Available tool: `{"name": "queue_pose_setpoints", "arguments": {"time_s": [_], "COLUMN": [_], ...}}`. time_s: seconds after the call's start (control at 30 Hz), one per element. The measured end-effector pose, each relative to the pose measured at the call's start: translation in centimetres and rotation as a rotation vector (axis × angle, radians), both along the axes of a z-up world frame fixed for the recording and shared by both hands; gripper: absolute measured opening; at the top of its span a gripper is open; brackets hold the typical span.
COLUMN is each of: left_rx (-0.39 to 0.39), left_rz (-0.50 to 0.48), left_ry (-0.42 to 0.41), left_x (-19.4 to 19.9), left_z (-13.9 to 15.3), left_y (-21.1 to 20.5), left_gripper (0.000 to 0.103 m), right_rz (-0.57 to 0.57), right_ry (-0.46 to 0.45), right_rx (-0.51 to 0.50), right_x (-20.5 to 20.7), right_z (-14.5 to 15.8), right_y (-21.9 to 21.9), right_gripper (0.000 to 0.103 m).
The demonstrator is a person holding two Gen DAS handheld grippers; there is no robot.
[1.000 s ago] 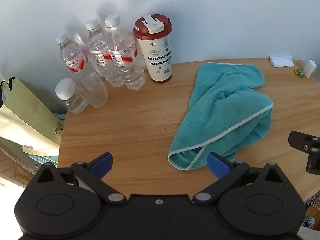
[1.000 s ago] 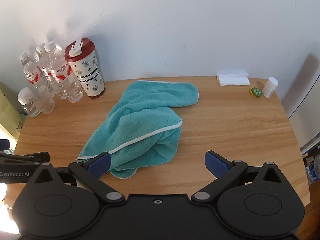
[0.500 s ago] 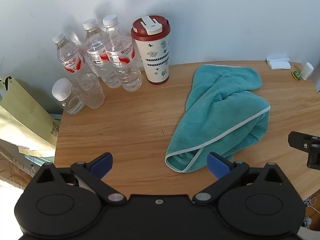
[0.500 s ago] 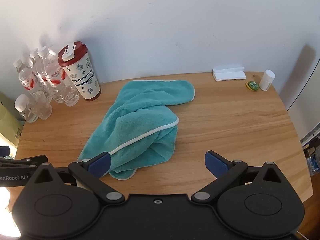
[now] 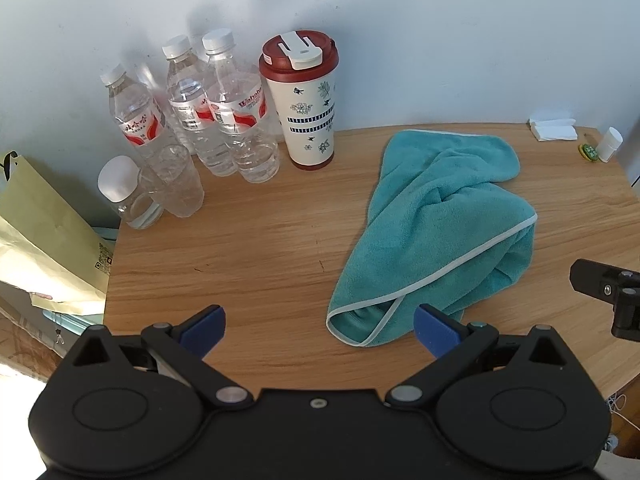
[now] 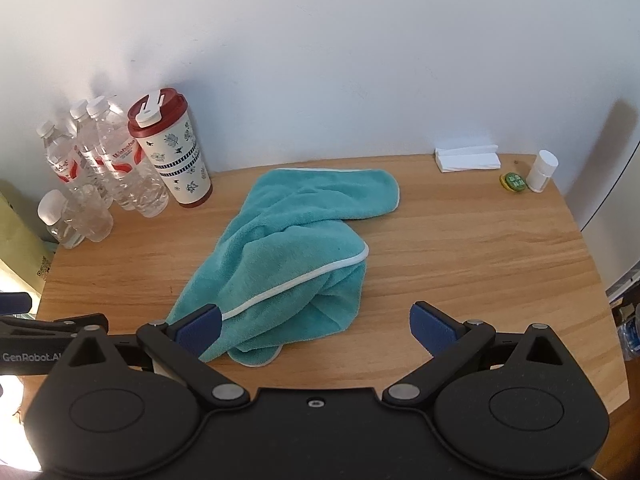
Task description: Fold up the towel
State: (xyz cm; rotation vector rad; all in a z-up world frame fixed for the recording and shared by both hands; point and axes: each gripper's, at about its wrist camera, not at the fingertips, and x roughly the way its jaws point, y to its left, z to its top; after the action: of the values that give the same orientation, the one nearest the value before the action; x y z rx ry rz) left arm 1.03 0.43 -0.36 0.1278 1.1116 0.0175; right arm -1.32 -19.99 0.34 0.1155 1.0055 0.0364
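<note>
The teal towel (image 6: 288, 264) lies bunched and twisted on the wooden table (image 6: 460, 264), not laid flat or squared: one rounded end reaches toward the wall, the other rumpled end lies nearest the grippers, and a white-piped hem (image 6: 304, 278) runs slantwise across the top layer. It looks soft, light and limp (a plush microfibre, by the nap), so it should sag and drag rather than hold a shape when lifted, and thick overlapping layers could make a pinch catch more than one ply. The piped hem and the near looped corner (image 5: 360, 320) seem the surest places to take hold, since the edge there is visible and single.

The left gripper (image 5: 318, 322) has its blue-padded tongs spread wide and holds nothing; the right gripper (image 6: 314, 326) is likewise spread and empty, its left pad overlapping the towel's near edge in view (contact cannot be told).

Open table lies to the towel's right and front. On the left stand water bottles (image 5: 208, 120) and a lidded tumbler (image 5: 306, 100), just beside the far end; a small white bottle (image 6: 541, 171) and folded paper (image 6: 468, 158) sit at the far right corner. The near table edge is close.
</note>
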Motion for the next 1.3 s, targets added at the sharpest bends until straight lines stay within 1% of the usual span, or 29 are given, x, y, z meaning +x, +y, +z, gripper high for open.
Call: {"name": "queue_pose_setpoints", "arguments": {"time_s": [0.2, 0.4, 0.57, 0.6, 0.67, 0.7, 0.77, 0.83, 0.87, 0.9, 0.97, 1.03, 1.07, 1.1, 1.23, 1.3], "left_rx": [-0.013, -0.027, -0.06, -0.067, -0.078, -0.081, -0.089, -0.094, -0.096, -0.099, -0.101, -0.103, -0.11, -0.117, -0.138, -0.137], "left_rz": [0.006, -0.011, 0.001, 0.004, 0.011, 0.013, 0.02, 0.02, 0.013, 0.006, -0.006, -0.008, 0.002, 0.011, 0.068, 0.125], "left_ry": [0.012, 0.029, 0.056, 0.061, 0.073, 0.078, 0.09, 0.096, 0.103, 0.111, 0.118, 0.128, 0.13, 0.133, 0.153, 0.157], "left_x": [0.1, 0.1, 0.4, 0.5, 0.7, 0.8, 1.1, 1.2, 1.2, 1.2, 1.2, 1.3, 1.4, 1.5, 1.9, 2.1], "left_z": [-0.2, -0.4, -0.8, -0.8, -1.1, -1.3, -2.0, -2.7, -3.1, -3.5, -4.4, -5.1, -5.4, -5.7, -6.2, -6.4], "left_y": [0.4, 0.6, 2.0, 2.3, 2.9, 3.3, 4.0, 4.4, 4.5, 4.5, 4.5, 4.3, 4.2, 4.1, 3.4, 2.8], "left_gripper": [0.102, 0.102, 0.102, 0.102, 0.102, 0.102, 0.102, 0.102, 0.102, 0.102, 0.102, 0.102, 0.102, 0.102, 0.102, 0.102], "right_rz": [0.002, 0.005, 0.017, 0.031, 0.066, 0.083, 0.113, 0.139, 0.15, 0.173, 0.236, 0.3, 0.331, 0.363, 0.512, 0.589], "right_ry": [0.005, -0.038, -0.082, -0.094, -0.124, -0.139, -0.171, -0.218, -0.229, -0.231, -0.229, -0.227, -0.226, -0.225, -0.224, -0.222], "right_rx": [-0.003, -0.035, -0.038, -0.033, -0.028, -0.04, -0.085, -0.115, -0.145, -0.17, -0.203, -0.237, -0.254, -0.271, -0.31, -0.309], "right_x": [0.2, -0.1, -1.0, -1.1, -1.3, -1.4, -1.3, -1.2, -1.0, -0.6, 0.3, 1.3, 1.8, 2.3, 4.6, 5.2], "right_z": [0.0, 0.3, 0.2, 0.0, -0.4, -0.6, -1.0, -1.3, -1.6, -2.1, -3.3, -4.4, -5.0, -5.6, -6.8, -7.5], "right_y": [0.2, 0.3, 0.0, -0.1, -0.2, -0.2, -0.2, -0.6, -0.7, -0.9, -1.3, -1.8, -2.0, -2.2, -2.6, -2.8], "right_gripper": [0.102, 0.101, 0.099, 0.098, 0.093, 0.091, 0.084, 0.081, 0.081, 0.081, 0.073, 0.068, 0.062, 0.06, 0.059, 0.059]}}
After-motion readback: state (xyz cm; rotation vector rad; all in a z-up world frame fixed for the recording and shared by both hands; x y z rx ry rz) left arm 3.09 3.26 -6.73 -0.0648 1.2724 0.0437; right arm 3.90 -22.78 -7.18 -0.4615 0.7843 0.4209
